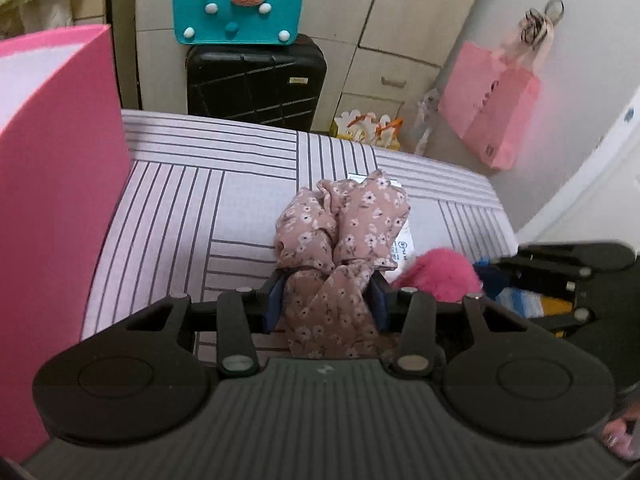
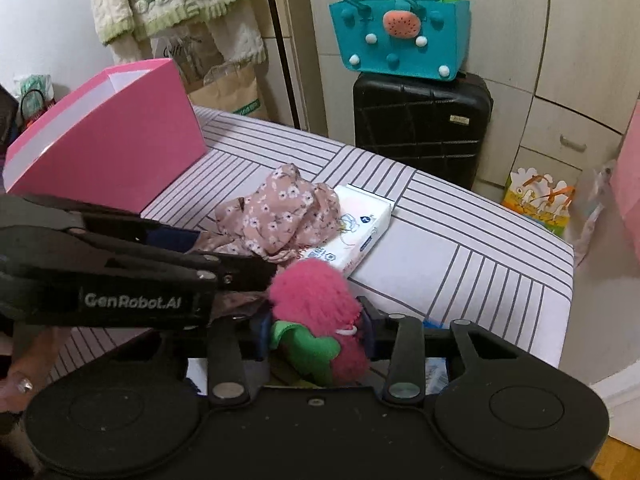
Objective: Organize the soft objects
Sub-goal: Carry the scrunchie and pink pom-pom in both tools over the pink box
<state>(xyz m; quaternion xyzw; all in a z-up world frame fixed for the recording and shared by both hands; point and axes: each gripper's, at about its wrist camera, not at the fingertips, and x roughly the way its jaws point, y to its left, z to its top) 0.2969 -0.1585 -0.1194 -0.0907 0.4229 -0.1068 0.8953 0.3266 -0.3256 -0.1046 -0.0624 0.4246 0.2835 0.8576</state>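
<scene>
Left gripper (image 1: 327, 300): jaws drawn in on a pink floral cloth (image 1: 344, 236); both blue pads press the bunched fabric, which rises in folds past the fingertips and hangs down below them. No gap visible between pads and cloth.

Right gripper (image 2: 316, 330): closed narrow on a fuzzy pink plush (image 2: 316, 304) with a green part (image 2: 308, 348) low between the fingers. The pads pinch it from both sides.

The two grippers sit side by side, close together; from the right wrist view the left one crosses the frame just above and left of the plush. A person's hand (image 2: 20, 380) shows at the lower left edge.

Beneath both: a bed (image 2: 460, 248) with a pale sheet lined in dark stripes. Just beyond the floral cloth lies a white tissue pack (image 2: 360, 228), partly under the fabric.

Further left on the bed, an open pink box (image 2: 108, 148).

Beyond the bed's far edge: a black suitcase (image 2: 420, 128) with a teal felt bag (image 2: 400, 44) on top, standing against cream cabinet doors. A pink paper bag (image 1: 492, 108) hangs at right.
</scene>
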